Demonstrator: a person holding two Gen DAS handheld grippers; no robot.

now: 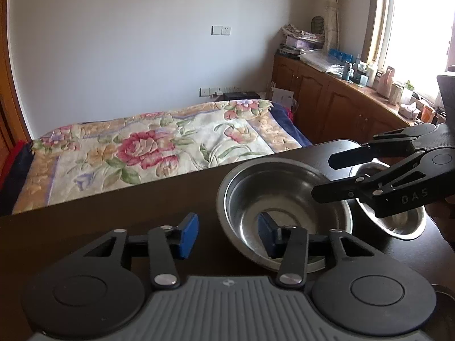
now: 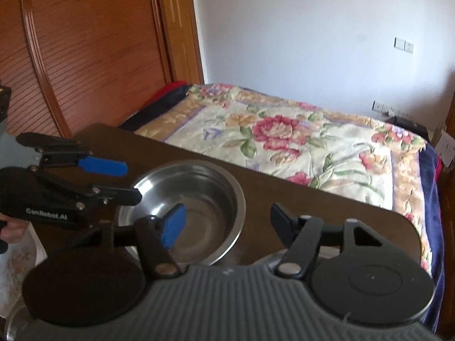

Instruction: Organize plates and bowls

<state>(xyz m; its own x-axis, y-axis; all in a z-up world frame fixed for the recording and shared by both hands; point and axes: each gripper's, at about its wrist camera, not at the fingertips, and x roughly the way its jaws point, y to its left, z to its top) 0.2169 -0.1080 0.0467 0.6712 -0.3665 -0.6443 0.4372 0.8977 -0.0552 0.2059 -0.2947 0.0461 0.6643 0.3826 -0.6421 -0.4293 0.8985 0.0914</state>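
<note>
Steel bowl (image 1: 284, 199) on dark desk (image 1: 113, 221), right of centre; second steel bowl (image 1: 398, 221) just beside it on right, partly hidden. Left tool (image 1: 227, 236) half open, straddling big bowl's near-left rim, right pad inside bowl, no grip. Right tool (image 2: 224, 224) half open, left pad over same bowl (image 2: 193, 207), holding nothing. Bed (image 1: 159, 153) with floral blanket beyond desk's far edge.

Left hand-held gripper (image 1: 227, 237) low centre of left wrist view, pointing forward and down, jaws partly apart, blue pads (image 1: 187, 236) facing each other. Right hand-held gripper (image 1: 327, 179) enters from right edge, jaws apart. In right wrist view, right hand-held gripper (image 2: 227, 224) low centre, left one at left edge.
</note>
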